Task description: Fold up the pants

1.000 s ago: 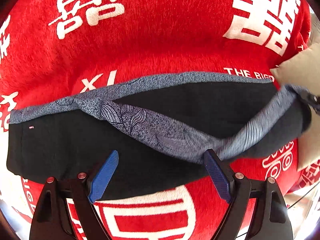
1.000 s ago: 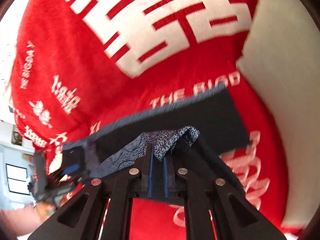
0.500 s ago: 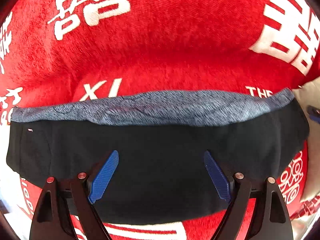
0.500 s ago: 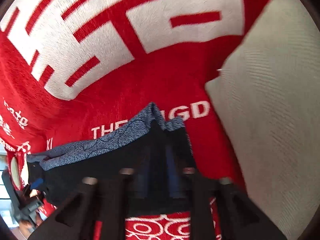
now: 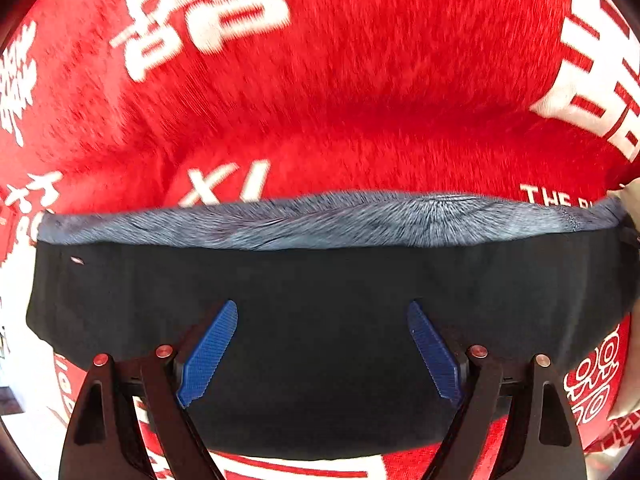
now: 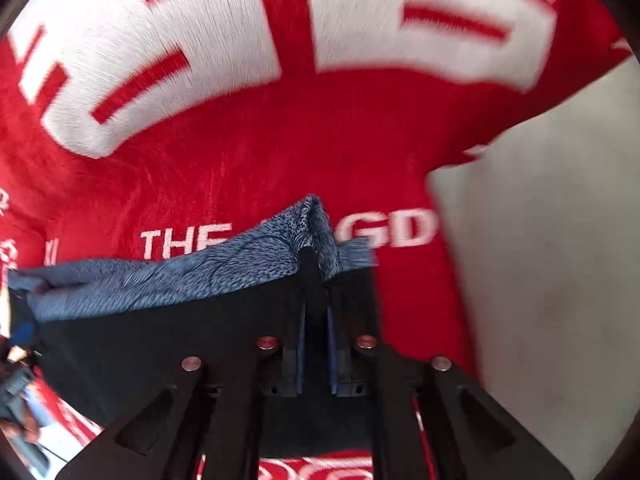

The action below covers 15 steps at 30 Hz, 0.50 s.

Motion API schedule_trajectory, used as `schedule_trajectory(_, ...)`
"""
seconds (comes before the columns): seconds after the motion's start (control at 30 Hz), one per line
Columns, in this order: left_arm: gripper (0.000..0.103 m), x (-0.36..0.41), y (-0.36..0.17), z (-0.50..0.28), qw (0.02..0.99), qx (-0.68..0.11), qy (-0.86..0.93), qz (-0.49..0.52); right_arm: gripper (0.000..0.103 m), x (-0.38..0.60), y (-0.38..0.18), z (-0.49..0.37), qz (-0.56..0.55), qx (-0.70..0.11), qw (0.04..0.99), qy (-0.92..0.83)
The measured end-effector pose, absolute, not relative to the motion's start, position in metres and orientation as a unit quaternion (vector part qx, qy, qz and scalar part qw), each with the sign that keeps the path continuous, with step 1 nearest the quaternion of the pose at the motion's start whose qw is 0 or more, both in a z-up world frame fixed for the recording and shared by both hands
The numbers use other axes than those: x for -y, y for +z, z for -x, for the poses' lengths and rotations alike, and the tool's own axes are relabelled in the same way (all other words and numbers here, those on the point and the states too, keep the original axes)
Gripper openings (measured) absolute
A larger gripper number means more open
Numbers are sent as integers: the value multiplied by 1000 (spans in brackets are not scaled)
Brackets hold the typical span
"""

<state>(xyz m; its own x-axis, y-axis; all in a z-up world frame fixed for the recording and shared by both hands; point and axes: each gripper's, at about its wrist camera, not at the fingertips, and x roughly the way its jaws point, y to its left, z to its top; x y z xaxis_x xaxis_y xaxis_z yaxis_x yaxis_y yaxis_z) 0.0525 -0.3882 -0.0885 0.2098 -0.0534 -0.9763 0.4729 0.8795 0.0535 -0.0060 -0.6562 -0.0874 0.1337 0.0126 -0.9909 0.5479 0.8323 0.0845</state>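
Pinching the pants [image 6: 168, 344] corner in our right gripper [image 6: 314, 344], jaws clamped on fabric, we held our left gripper [image 5: 322, 354] wide apart over them on the red blanket [image 5: 360, 100].

One pair of black pants [image 5: 320, 320] with one blue-grey patterned band [image 5: 320, 222] lies on one red blanket [image 5: 360, 100] printed with white characters. Two tools are in view, the left tool [image 5: 322, 354] and the right tool [image 6: 315, 344], beside one beige cushion [image 6: 540, 260].
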Motion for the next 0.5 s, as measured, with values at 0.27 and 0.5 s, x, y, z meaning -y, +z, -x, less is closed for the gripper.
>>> schedule_trajectory(0.27,93,393,-143,-76,741,-626,-136,-203,24,674,-73,56,-289,-606,708,-219)
schedule_trajectory(0.5,97,391,-149,-79,757,-613,-134,-185,50,628,-60,130,-379,-556,702,-234)
